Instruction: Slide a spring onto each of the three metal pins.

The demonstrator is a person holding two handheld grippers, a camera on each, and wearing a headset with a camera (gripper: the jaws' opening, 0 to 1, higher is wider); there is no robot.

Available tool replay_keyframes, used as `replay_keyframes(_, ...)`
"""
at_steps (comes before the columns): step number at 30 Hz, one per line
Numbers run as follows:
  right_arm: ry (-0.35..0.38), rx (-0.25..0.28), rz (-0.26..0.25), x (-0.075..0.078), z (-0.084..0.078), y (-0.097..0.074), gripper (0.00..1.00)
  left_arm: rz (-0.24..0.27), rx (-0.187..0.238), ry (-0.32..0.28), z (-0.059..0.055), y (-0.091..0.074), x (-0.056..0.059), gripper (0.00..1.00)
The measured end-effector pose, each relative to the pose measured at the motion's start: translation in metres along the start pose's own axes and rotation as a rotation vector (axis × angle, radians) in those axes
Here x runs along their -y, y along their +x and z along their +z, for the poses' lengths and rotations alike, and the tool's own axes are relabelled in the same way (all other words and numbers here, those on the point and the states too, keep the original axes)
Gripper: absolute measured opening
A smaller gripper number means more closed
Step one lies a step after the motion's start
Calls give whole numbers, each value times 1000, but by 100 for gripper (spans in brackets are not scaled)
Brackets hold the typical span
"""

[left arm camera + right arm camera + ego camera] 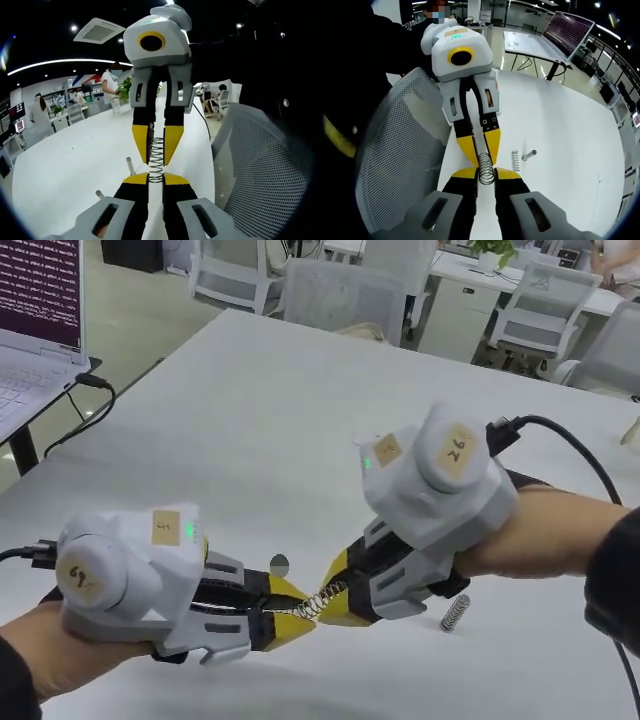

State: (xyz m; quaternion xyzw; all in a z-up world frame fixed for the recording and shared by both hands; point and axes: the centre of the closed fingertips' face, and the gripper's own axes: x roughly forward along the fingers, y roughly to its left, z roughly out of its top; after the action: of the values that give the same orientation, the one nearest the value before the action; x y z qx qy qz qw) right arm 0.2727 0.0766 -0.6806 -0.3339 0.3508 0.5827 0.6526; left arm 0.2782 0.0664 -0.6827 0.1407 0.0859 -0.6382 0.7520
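Above the white table [250, 410], the right gripper [336, 592] pinched the small steel coil spring [322, 602] lengthwise, seemingly aligning it for threading, while the jaws of the left gripper [301, 609] sat nearly closed at its far end, their grip indiscernible.

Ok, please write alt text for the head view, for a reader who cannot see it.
A left hand-held gripper and a right hand-held gripper meet tip to tip over a white table, holding one spring between them. A second spring lies beside the right one.
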Motion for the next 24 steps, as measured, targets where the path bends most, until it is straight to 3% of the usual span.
replay_keyframes(16, -36, -21, 3, -3, 6, 1, 9, -8, -19, 1, -2, 3, 2, 2)
replay_keyframes(24, -63, -73, 6, -5, 6, 2, 8, -19, -27, 4, -3, 6, 4, 2)
